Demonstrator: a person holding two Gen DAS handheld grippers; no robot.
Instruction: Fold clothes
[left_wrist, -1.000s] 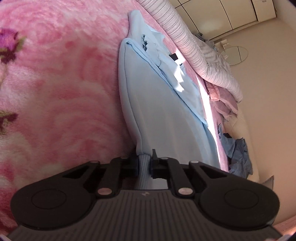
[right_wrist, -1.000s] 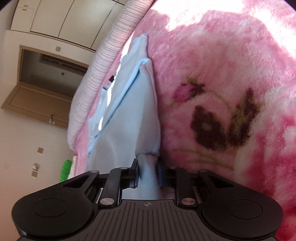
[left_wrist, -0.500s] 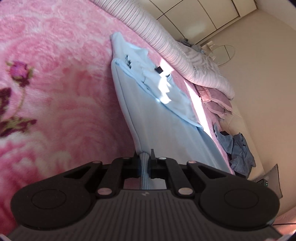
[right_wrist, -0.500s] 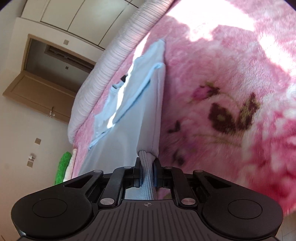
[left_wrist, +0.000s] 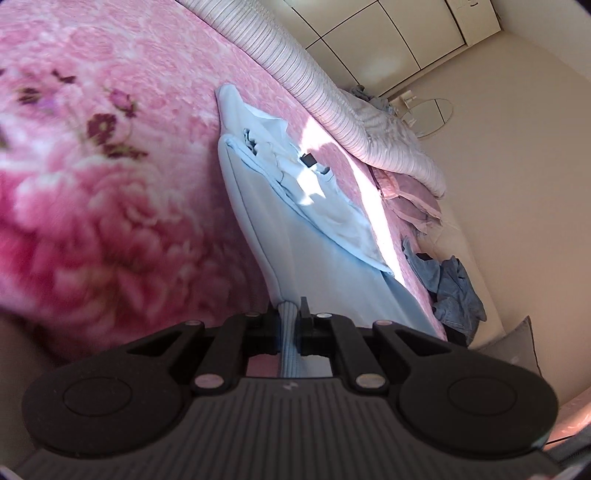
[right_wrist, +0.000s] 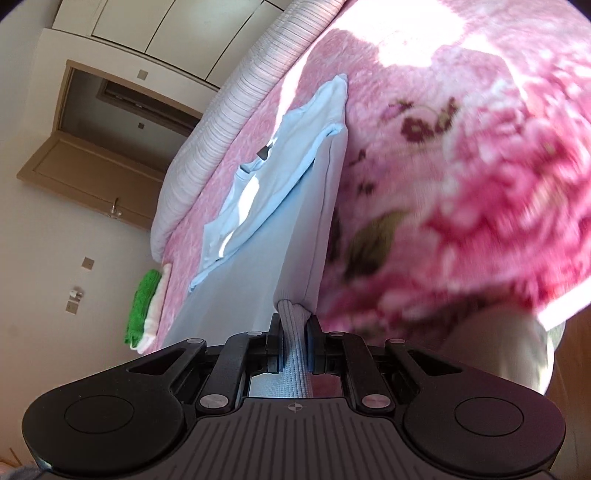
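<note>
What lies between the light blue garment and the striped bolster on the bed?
Only bare pink blanket, partly sunlit, separates the light blue garment from the striped bolster; both wrist views show it.

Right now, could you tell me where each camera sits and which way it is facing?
Left wrist: sits on the left gripper, looking along the light blue garment across the pink floral blanket toward the striped bolster; only the gripper shows.
Right wrist: sits on the right gripper, facing along the same garment toward a doorway; only the gripper shows.
Shared: garment, blanket, bolster.
</note>
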